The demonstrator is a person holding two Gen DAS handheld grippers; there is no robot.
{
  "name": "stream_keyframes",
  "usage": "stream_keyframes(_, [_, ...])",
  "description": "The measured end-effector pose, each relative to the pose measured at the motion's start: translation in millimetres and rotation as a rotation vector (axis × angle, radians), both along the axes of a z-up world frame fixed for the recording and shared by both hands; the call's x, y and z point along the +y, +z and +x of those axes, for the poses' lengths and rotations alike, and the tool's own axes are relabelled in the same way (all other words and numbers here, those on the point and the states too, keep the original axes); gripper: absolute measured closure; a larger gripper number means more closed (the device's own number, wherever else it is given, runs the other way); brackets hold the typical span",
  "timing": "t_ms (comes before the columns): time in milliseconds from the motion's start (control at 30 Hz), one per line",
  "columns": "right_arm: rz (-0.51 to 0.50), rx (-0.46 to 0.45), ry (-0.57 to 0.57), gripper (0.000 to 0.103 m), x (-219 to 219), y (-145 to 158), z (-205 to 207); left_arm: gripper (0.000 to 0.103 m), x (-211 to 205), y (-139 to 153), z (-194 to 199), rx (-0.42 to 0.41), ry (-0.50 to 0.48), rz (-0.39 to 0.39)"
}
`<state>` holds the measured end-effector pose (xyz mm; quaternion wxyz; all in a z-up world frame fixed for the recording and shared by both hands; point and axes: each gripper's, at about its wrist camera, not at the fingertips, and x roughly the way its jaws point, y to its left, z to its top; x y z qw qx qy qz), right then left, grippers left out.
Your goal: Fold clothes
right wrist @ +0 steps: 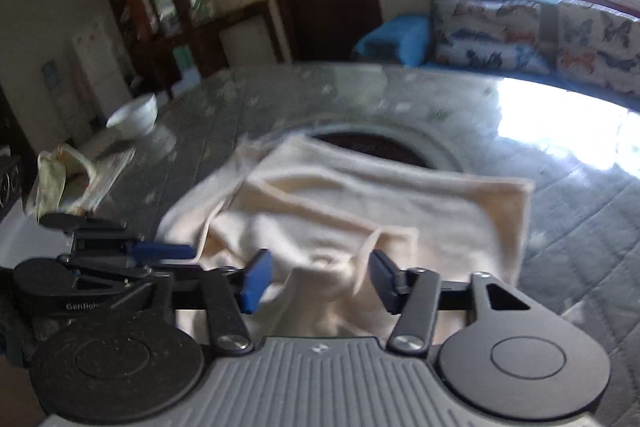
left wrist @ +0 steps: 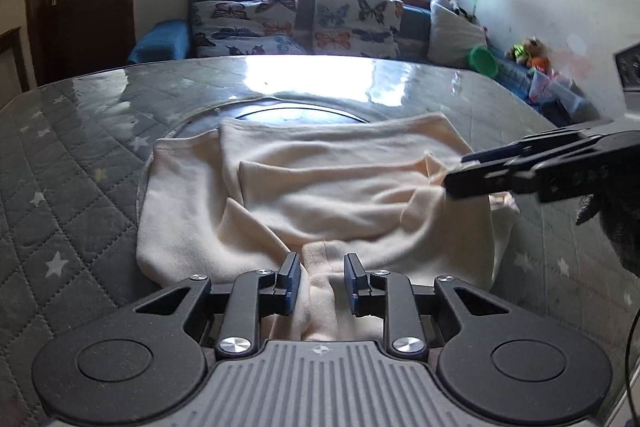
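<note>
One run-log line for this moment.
cream garment on table | left gripper: open, fabric between | right gripper: open, over fabric

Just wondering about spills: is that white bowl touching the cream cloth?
Apart. The right wrist view shows a stretch of bare grey quilted table cover between the white bowl and the cream cloth.

Table (left wrist: pixel 80 163): covered in grey quilted cloth with white stars under a glossy clear sheet; dark round inset (left wrist: pixel 296 115) at centre. Lying on it: cream garment (left wrist: pixel 320 195), partly folded, overlapping the inset; white bowl (right wrist: pixel 134 117) near the far edge; crumpled pale cloth bundle (right wrist: pixel 60 183) beside the bowl.
</note>
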<state>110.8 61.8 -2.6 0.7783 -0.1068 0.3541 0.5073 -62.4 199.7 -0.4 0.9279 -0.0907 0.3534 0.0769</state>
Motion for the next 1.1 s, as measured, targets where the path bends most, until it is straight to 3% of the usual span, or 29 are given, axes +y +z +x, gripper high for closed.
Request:
stream_keyframes(67, [-0.035, -0.008, 0.018, 0.068, 3.8, -4.2, -6.4, 0.079, -0.2, 0.0, -4.1, -0.004, -0.014, 0.001])
stream_keyframes(133, [-0.043, -0.014, 0.026, 0.079, 1.2, -5.2, -11.9, 0.088, -0.4, 2.2, -9.4, -0.015, -0.015, 0.015])
stream_keyframes(367, [-0.009, -0.064, 0.053, 0.085, -20.7, 9.8, -36.9, 0.088, -3.0, 14.6, -18.2, -0.074, -0.061, 0.01])
stream_keyframes(500, [0.0, -0.082, 0.072, 0.086, -35.6, 16.4, -56.2, 0.057, -10.5, 14.0, -10.3, -0.063, -0.101, 0.014])
stream_keyframes(667, [0.01, -0.061, 0.064, 0.086, -54.4, 17.1, -70.5, 0.053, -14.6, -1.4, -0.5, 0.003, -0.139, 0.001])
stream_keyframes(700, [0.012, -0.057, 0.062, 0.086, -56.4, 16.6, -71.8, 0.055, -14.5, -3.5, -2.3, 0.005, -0.151, -0.01])
stream_keyframes(800, [0.011, -0.047, 0.067, 0.086, -62.9, 13.6, -78.1, 0.089, -13.9, -8.3, -8.6, 0.012, -0.177, -0.043])
stream_keyframes(1000, [-0.008, -0.021, 0.107, 0.086, -72.1, 7.0, -88.9, 0.094, -8.7, 7.6, -52.3, -0.104, -0.237, -0.081])
stream_keyframes(1100, [-0.046, 0.006, 0.155, 0.085, -72.3, 0.7, -94.0, 0.094, -17.4, 6.9, -74.8, -0.12, -0.308, -0.073])
